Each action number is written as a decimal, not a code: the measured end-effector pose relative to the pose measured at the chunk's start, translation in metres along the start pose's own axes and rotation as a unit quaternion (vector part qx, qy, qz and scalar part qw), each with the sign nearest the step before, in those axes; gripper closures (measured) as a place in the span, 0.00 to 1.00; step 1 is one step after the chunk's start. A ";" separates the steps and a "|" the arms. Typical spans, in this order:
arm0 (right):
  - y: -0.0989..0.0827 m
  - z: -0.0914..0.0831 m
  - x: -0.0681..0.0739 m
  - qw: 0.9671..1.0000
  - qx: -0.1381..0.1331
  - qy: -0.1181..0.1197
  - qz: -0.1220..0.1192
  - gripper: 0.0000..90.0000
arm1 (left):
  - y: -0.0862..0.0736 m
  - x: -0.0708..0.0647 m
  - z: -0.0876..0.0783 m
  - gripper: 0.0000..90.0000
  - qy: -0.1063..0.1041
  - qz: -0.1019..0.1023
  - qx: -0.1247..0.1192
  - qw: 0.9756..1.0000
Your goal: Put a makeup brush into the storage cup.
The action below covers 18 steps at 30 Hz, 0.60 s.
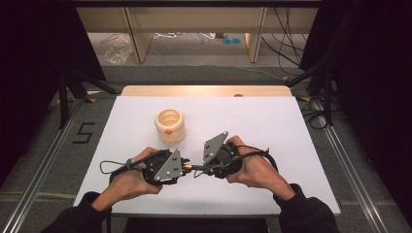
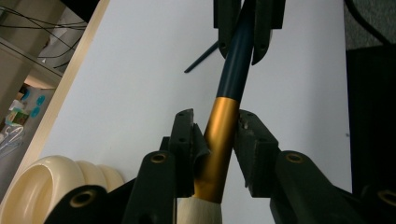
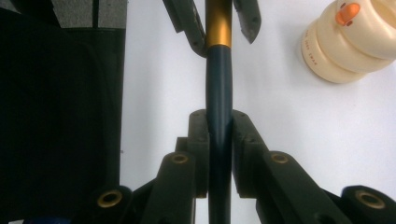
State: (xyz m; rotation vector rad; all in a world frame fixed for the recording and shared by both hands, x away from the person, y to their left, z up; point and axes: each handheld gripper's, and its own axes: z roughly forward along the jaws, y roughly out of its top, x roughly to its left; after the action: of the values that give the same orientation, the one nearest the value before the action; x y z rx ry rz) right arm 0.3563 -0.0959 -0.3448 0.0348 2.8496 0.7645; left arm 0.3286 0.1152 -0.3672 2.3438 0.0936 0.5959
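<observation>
Both grippers meet over the near middle of the white table (image 1: 272,126), sharing one pen (image 3: 219,79) held level between them. The right gripper (image 3: 219,122) is clamped tight on the pen's dark blue barrel. The left gripper (image 2: 215,133) straddles the gold end, but its jaws stand slightly apart — one pad touches the gold part, the other shows a gap, so that side looks let go. This reads as a handover or a pulling-apart of cap and barrel — which, I cannot tell; the next move would call for the right gripper to keep its hold while the left backs straight off. A cream ribbed holder (image 1: 170,125) stands just beyond, with an orange mark; small lettering on its side is unreadable. A "5" (image 1: 83,132) is marked on the floor to the left.
</observation>
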 end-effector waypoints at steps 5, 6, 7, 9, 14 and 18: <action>0.000 -0.005 -0.002 1.000 -0.009 -0.012 -0.004 0.90 | -0.003 0.006 0.000 0.70 0.002 -0.028 -0.020 0.999; 0.000 -0.005 -0.002 1.000 -0.012 -0.013 -0.004 0.90 | -0.004 0.008 -0.001 0.68 0.008 -0.039 -0.022 0.999; 0.000 -0.007 -0.002 1.000 -0.016 -0.015 -0.002 0.90 | -0.006 0.009 0.000 0.63 0.010 -0.052 -0.029 0.998; 0.000 -0.009 -0.003 0.999 -0.025 -0.024 -0.005 0.90 | -0.008 0.013 -0.001 0.59 0.022 -0.066 -0.040 0.997; -0.004 -0.018 -0.008 0.998 -0.042 -0.038 0.008 0.90 | -0.015 0.024 -0.003 0.46 0.039 -0.145 -0.060 0.987; -0.008 -0.024 -0.013 0.997 -0.057 -0.041 0.021 0.90 | -0.024 0.034 -0.005 0.40 0.044 -0.217 -0.083 0.972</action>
State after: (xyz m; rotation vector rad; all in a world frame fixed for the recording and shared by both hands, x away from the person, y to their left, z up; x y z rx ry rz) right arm 0.3643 -0.1162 -0.3260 0.1082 2.7325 0.9105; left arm 0.3589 0.1437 -0.3668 2.0457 0.5600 0.4662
